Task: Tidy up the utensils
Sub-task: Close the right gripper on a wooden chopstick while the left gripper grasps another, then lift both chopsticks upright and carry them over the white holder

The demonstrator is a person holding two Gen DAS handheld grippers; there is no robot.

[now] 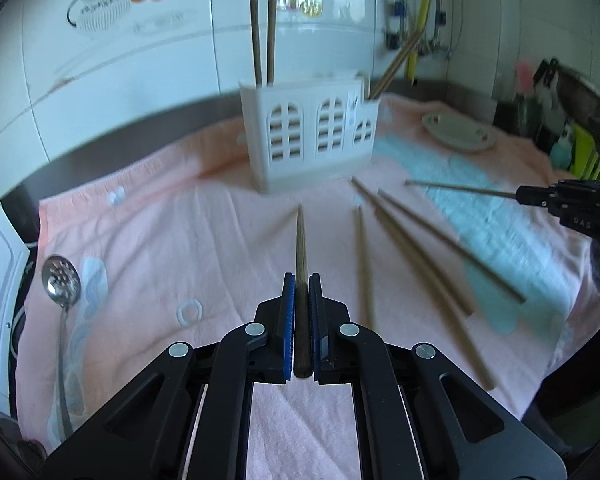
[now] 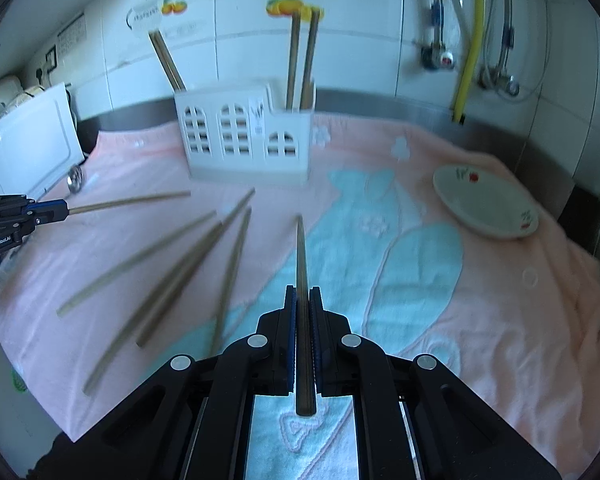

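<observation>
Left wrist view: the white utensil holder (image 1: 312, 136) stands on the pink towel (image 1: 160, 240), two chopsticks upright at its left end and more leaning at its right. The left hand-held gripper (image 1: 302, 280) clamps one chopstick (image 1: 301, 248).

Right wrist view: the right hand-held gripper (image 2: 302, 292) clamps another chopstick (image 2: 302, 264); four loose chopsticks (image 2: 172, 272) lie on the towel-covered desk, a plate (image 2: 486, 200) lies right, and the wall is tiled.

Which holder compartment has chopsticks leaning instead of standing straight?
The low end compartment of the white holder; its chopsticks lean outward, the other pair stands upright.
</observation>
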